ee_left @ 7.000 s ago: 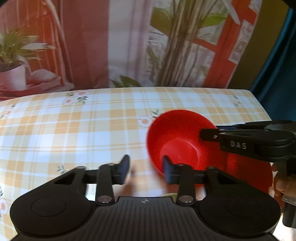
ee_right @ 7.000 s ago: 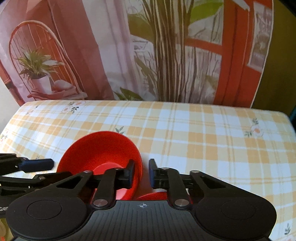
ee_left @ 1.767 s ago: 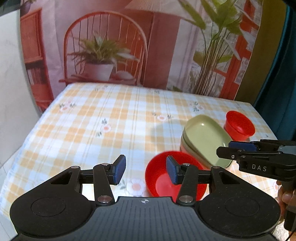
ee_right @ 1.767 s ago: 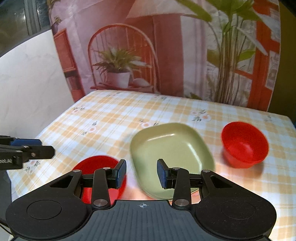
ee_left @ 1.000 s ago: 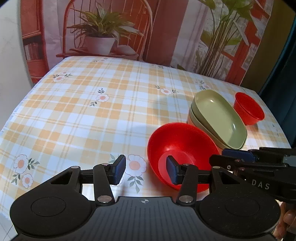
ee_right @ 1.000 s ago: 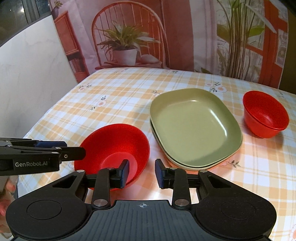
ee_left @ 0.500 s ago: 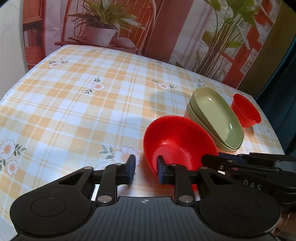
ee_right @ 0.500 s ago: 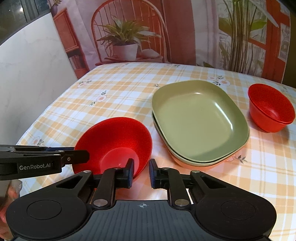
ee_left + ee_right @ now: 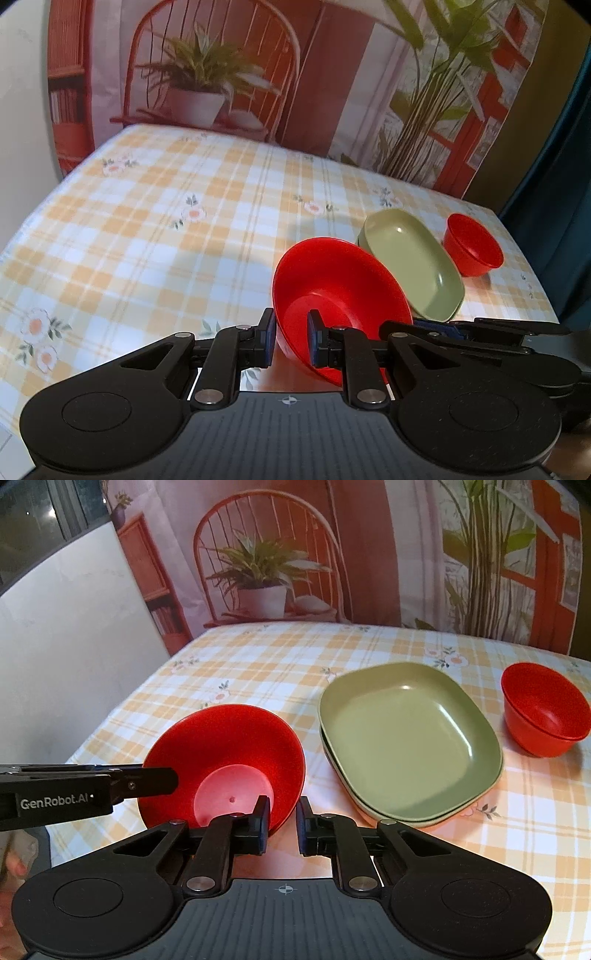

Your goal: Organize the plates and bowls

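Note:
My left gripper point(image 9: 290, 338) is shut on the near rim of a wide red bowl point(image 9: 332, 291), which is tilted and lifted off the cloth; the bowl also shows in the right wrist view point(image 9: 225, 753). My right gripper point(image 9: 282, 825) is shut on the same bowl's opposite rim, its jaws nearly closed. Two stacked olive-green square plates point(image 9: 410, 734) lie to the right of the bowl. A smaller red bowl point(image 9: 545, 716) stands further right, upright and apart from the plates.
The table point(image 9: 147, 236) has a yellow checked floral cloth. Its left edge drops off by a white wall point(image 9: 66, 679). A printed backdrop point(image 9: 332, 81) hangs behind the far edge, and a dark curtain point(image 9: 554, 184) stands at the right.
Both grippers have closed on the wide red bowl's rims. The bowl has tilted and come up off the cloth, and both cameras have risen.

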A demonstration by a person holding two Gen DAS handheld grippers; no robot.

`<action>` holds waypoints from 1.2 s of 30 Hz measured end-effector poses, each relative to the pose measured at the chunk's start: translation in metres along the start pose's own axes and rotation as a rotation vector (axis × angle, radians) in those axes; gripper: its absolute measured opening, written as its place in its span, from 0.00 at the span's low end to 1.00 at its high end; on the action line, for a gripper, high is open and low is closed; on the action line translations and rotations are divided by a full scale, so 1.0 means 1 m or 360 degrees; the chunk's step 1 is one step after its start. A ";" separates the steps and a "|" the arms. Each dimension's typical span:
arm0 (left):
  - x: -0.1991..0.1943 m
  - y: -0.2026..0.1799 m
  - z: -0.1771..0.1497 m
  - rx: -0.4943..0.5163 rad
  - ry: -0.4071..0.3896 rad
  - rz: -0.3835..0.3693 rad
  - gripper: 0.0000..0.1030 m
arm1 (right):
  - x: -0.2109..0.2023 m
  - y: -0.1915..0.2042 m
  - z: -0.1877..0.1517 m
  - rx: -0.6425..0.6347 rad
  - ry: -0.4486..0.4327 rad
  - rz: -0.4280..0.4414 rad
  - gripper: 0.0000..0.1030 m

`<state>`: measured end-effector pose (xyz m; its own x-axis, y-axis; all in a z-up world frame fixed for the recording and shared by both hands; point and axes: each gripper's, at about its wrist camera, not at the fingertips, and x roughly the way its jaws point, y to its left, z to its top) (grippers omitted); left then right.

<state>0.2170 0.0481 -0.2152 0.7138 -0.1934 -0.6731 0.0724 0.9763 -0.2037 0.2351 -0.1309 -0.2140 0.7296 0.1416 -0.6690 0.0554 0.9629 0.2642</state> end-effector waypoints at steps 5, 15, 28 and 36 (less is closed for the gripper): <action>-0.008 -0.005 0.007 0.0022 -0.0036 0.0003 0.18 | -0.009 0.000 0.008 -0.0004 -0.0047 0.0013 0.13; -0.021 -0.019 0.022 0.0045 -0.0102 -0.0032 0.18 | -0.028 -0.010 0.027 0.0006 -0.0135 0.0007 0.13; -0.014 -0.052 0.047 0.0148 -0.0120 -0.0095 0.19 | -0.047 -0.046 0.050 0.0057 -0.0218 -0.0031 0.13; 0.008 -0.082 0.063 0.0227 -0.0084 -0.0152 0.19 | -0.056 -0.085 0.060 0.0119 -0.0261 -0.0074 0.13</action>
<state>0.2605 -0.0270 -0.1591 0.7342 -0.2841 -0.6166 0.2369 0.9584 -0.1595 0.2302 -0.2348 -0.1575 0.8260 0.0519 -0.5613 0.1380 0.9468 0.2907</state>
